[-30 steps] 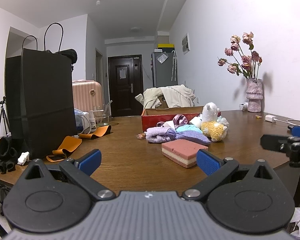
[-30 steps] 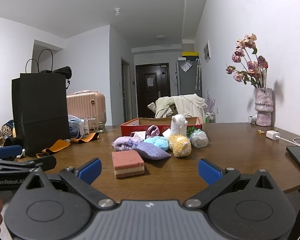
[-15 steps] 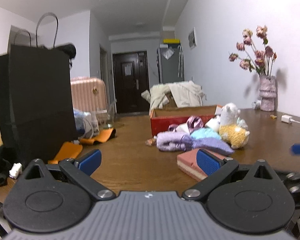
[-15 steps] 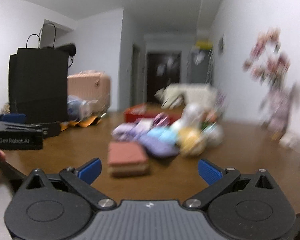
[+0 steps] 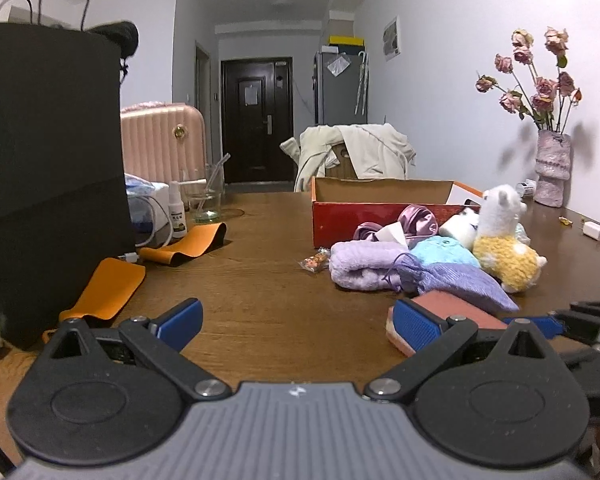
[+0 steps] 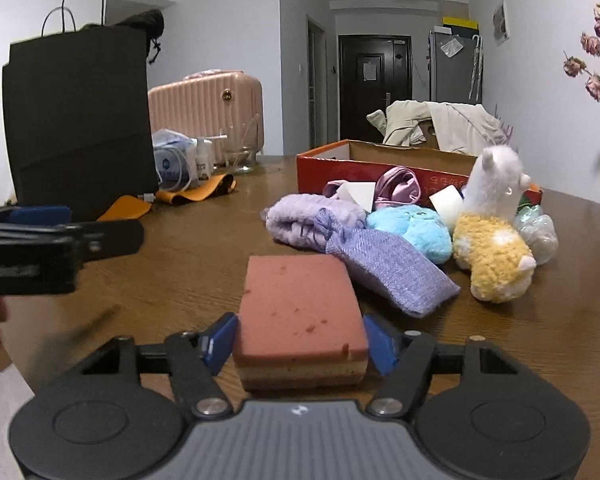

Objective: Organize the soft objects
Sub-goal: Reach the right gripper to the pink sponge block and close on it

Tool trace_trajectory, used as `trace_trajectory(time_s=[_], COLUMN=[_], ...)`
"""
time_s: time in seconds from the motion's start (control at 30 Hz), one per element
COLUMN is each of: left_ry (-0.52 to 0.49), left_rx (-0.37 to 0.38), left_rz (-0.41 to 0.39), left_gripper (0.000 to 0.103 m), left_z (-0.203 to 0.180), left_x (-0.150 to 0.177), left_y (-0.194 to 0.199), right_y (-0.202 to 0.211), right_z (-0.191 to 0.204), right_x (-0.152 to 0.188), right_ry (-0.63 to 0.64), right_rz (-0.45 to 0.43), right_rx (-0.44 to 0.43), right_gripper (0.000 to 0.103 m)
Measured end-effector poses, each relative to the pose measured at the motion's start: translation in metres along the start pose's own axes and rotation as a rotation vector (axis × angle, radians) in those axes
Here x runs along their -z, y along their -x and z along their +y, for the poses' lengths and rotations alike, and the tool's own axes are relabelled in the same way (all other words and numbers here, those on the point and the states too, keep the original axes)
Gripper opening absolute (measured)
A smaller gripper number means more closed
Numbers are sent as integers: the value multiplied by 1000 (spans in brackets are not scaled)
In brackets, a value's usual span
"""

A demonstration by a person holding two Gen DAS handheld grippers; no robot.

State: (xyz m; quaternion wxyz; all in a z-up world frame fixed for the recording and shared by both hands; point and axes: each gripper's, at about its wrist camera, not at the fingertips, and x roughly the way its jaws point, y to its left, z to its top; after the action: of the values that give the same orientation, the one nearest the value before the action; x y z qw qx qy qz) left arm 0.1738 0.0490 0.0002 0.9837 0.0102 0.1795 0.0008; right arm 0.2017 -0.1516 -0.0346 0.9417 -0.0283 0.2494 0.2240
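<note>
- Straddling the pink layered sponge (image 6: 302, 312), the right gripper (image 6: 300, 340) has a blue pad at each side of it, seemingly touching; the sponge lies flat on the wooden surface (image 6: 188, 272).
- At the sponge's 1 o'clock lies a purple pouch (image 6: 392, 272), with a yellow alpaca plush (image 6: 492, 248) beyond it.
- Hovering empty at 9 o'clock, the left gripper (image 5: 296, 324) is spread wide.
- Behind the pile stands a red box (image 6: 380, 168).

Bare wooden table (image 5: 260, 296) runs open between left gripper (image 5: 296, 320) and red cardboard box (image 5: 380, 204). Black paper bag (image 5: 48, 168) walls the left side; orange straps (image 5: 108, 288) lie at its foot. Right: soft pile, purple pouch (image 6: 392, 268) touching pink sponge (image 6: 300, 304), plush alpaca (image 6: 492, 240) beside it, crowding the box front.
</note>
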Motion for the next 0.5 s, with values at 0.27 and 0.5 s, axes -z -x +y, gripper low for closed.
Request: trace_trajectory(time_s=[0.27,0.5], left_ry=[52,136], left_rx=[213,367], left_rz=[95,186], left_gripper=[103,89], left_z=[-28,-53], left_x=[-1,-3], left_y=[-32,-52], right_y=[42,49], right_z=[-42,-87], right_x=[4,3], right_ry=[78,-287], right_rz=[25,-8], right_rx=[185,43], right_gripper=[83,72])
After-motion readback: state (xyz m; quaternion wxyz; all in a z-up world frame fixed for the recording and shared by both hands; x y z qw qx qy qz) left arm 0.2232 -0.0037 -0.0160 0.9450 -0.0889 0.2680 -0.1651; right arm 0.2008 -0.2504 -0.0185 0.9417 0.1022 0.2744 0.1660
